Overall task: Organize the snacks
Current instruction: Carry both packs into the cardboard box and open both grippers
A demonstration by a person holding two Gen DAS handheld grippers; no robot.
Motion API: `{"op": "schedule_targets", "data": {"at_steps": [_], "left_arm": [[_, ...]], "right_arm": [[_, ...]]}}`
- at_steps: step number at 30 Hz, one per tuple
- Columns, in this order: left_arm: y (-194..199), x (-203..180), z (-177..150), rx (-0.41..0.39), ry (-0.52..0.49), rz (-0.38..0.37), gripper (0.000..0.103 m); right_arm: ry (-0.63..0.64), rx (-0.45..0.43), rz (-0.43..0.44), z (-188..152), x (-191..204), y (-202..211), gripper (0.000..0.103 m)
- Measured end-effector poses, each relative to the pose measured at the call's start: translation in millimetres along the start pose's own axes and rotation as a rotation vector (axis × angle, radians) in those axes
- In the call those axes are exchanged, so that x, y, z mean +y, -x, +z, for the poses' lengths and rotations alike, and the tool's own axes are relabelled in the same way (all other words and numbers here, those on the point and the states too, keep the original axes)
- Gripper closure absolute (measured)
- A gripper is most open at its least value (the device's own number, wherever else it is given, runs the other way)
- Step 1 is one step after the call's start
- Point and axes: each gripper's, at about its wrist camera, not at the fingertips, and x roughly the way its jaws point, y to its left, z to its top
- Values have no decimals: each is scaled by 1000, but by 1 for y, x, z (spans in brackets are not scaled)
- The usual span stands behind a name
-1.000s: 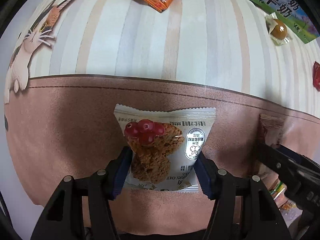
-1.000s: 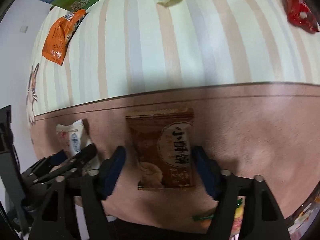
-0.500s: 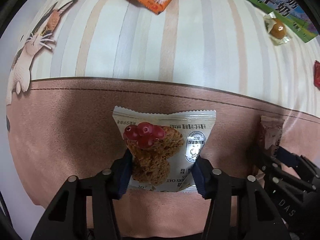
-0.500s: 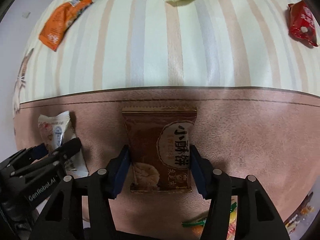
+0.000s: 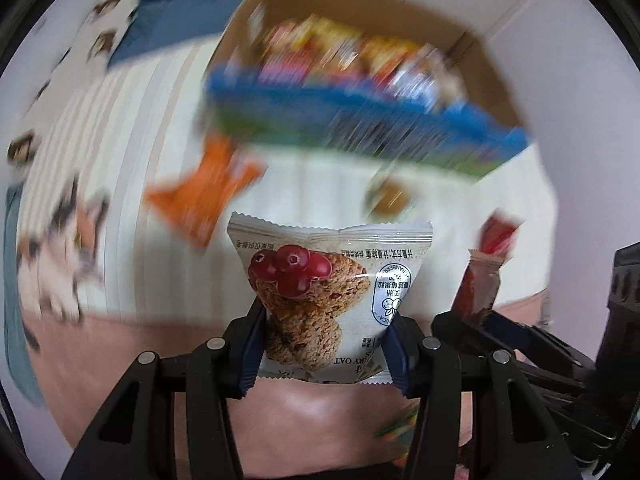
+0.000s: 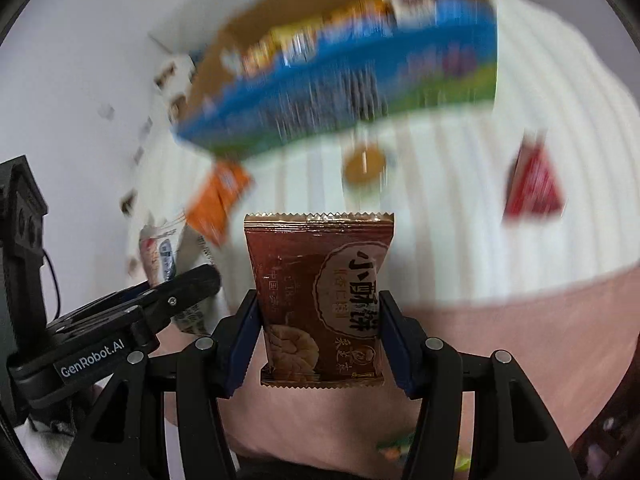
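The white oat-cookie packet point(image 5: 336, 304) sits clamped in the left claw point(image 5: 326, 354), lifted clear of the striped surface point(image 5: 120, 160); the brown pastry packet point(image 6: 320, 300) is pinched likewise in the right claw point(image 6: 320, 344). Both look light, crinkly and slippery, their contents probably crumbly, so gripping the lower side edges seems wise. At twelve o'clock waits a cardboard box point(image 5: 460, 52) of snacks; an orange packet point(image 5: 204, 196) lies at eleven.

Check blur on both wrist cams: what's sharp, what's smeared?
Left wrist: cranberry oat packet and left gripper sharp; cardboard box, orange packet and tablecloth motion-smeared. Right wrist: brown pastry packet and right gripper crisp; red packet smeared; fisheye bends edges.
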Motion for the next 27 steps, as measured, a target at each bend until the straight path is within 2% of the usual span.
{"op": "schedule_targets", "data": {"at_steps": [3,6,9,14,18,20,27], "left_arm": [[28,-21,57,-53,-42,-26,54],[46,-34,103,-86,-79,-16,54],[55,-38,149,-92,-92,10,54],[29,-40,209,-24,-82,55,54],[-18,-28,231,67,-64,77,54],[-37,-24,238,105,-56,79,54],[-93,-1,230,213,-16,67,54]], "right_arm": [[10,-79,17,53,3,41,43],[25,-131,-4,107,-2,68,43],[21,-134,-27,155,-2,67,43],[23,-82,-75,218,-2,52,43],[19,-27,-120,245,-14,17,43],[18,-5,-140,247,-20,3,43],[-15,65,-166,253,-41,-36,43]]}}
